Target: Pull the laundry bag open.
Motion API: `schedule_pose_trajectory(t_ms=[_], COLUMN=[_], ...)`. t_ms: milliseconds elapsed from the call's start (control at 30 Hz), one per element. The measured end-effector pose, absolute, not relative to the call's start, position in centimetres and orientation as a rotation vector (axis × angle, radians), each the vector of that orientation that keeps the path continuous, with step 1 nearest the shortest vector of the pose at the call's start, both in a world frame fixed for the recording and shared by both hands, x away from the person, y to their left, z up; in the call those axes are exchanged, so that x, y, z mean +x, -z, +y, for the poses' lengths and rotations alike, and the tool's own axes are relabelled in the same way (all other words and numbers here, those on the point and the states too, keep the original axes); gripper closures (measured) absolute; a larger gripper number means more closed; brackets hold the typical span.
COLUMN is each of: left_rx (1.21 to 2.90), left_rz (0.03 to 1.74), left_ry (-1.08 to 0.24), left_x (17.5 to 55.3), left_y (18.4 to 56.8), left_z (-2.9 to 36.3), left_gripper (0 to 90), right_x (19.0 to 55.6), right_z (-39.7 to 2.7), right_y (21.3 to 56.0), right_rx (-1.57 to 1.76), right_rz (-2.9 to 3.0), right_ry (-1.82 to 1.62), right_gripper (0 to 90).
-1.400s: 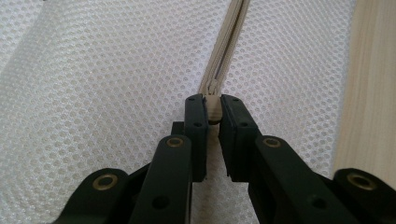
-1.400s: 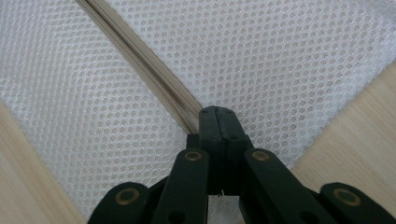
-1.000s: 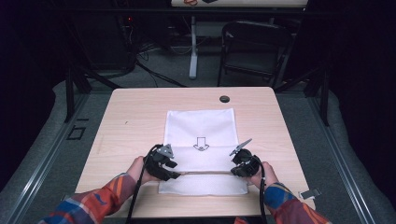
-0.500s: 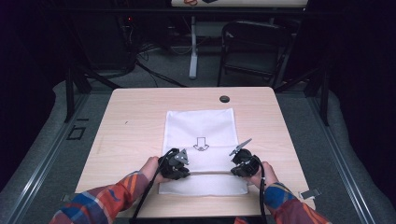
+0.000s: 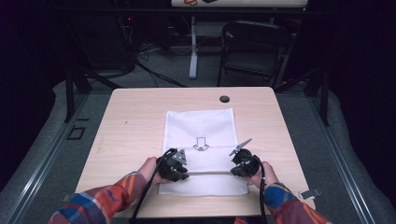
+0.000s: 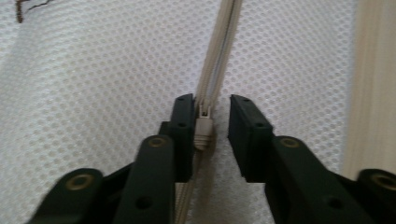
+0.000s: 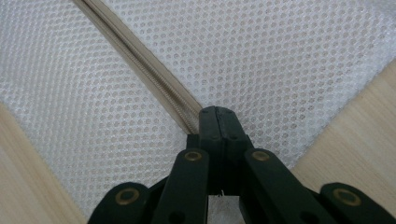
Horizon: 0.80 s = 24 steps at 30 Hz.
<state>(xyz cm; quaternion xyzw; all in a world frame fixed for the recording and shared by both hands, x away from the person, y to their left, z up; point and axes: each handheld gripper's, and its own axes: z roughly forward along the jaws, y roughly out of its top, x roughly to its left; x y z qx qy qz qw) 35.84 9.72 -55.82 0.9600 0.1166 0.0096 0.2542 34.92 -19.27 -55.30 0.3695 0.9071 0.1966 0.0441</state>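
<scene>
A white mesh bag (image 5: 201, 126) lies flat on the wooden table (image 5: 135, 121), with a beige zipper (image 5: 210, 172) running across its near end. My left gripper (image 5: 186, 172) is low over the zipper's left part. Its jaws have just been opening a little and stand slightly apart in the left gripper view (image 6: 212, 114). The zipper slider (image 6: 204, 129) sits between them, against the left pad and clear of the right one. My right gripper (image 5: 232, 171) is shut on the zipper's other end (image 7: 217, 116), and the zipper tape (image 7: 140, 60) runs away from it.
A black arrow (image 5: 201, 143) is printed on the bag's middle. A round black grommet (image 5: 224, 99) sits near the table's far edge. A dark chair (image 5: 254, 46) and a table leg (image 5: 193, 51) stand beyond the table. Bare wood flanks the bag on both sides.
My left gripper has slid right from the bag's left edge onto the zipper and sunk a little. Its jaws have narrowed around the slider. The right gripper has kept still.
</scene>
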Motion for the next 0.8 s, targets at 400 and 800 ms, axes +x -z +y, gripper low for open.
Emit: schedule_pose_trajectory(t_ms=[400, 800], left_rx=[2.605, 2.613], left_rz=[0.277, 0.323], left_ry=[-0.119, -0.163], left_x=[34.8, 34.3], left_y=[55.1, 55.1], left_z=[10.3, 11.1], left_gripper=[82.3, 82.3], right_x=[34.9, 34.9], right_z=[-19.4, -19.3], right_y=[55.3, 55.4], right_rx=[1.133, 1.135], right_rz=[2.774, 2.774], right_ry=[-0.613, -0.642], right_gripper=[90.0, 90.0])
